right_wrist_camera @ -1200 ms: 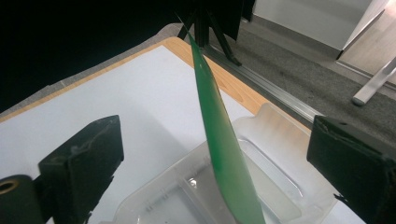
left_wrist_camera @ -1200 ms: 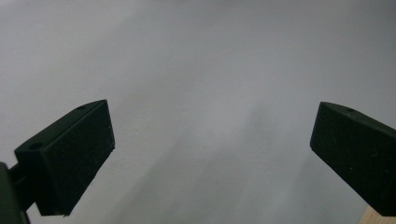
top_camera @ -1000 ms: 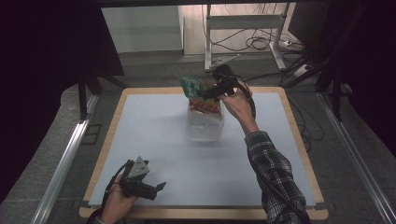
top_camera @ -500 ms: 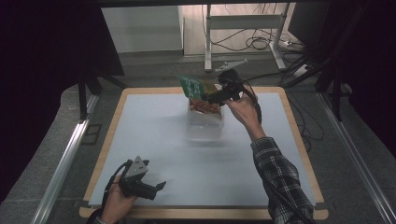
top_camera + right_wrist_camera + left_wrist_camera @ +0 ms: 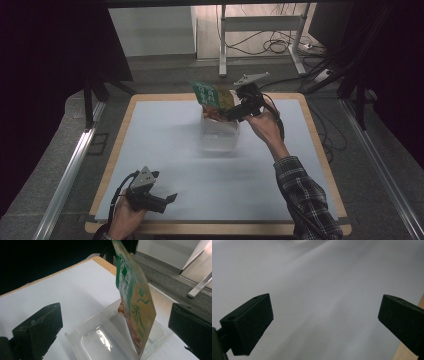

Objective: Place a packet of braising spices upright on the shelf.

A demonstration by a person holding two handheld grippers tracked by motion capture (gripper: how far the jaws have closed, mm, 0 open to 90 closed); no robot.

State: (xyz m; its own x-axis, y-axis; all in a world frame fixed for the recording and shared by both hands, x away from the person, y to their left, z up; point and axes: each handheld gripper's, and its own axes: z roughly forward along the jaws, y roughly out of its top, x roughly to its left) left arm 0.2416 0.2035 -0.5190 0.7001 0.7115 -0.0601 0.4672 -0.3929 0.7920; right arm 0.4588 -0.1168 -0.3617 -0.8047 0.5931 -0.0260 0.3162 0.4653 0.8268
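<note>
A green and orange snack packet (image 5: 212,95) (image 5: 131,297) stands on edge in a clear plastic container (image 5: 220,136) (image 5: 100,340) at the table's far middle, its lower end in a compartment next to the divider. My right gripper (image 5: 234,112) (image 5: 115,327) is just right of it and open. Its jaws stand wide on either side of the packet without touching it. My left gripper (image 5: 169,201) (image 5: 324,322) rests near the front left edge, open over the bare white mat (image 5: 317,285).
The white mat (image 5: 165,150) covers a wood-rimmed table (image 5: 320,150). A metal rail (image 5: 70,170) runs along the left side. Beyond the far edge are a desk frame (image 5: 260,22) and floor cables (image 5: 277,47).
My right hand has drawn slightly back and down, with the packet still standing in the container. The left gripper has not moved.
</note>
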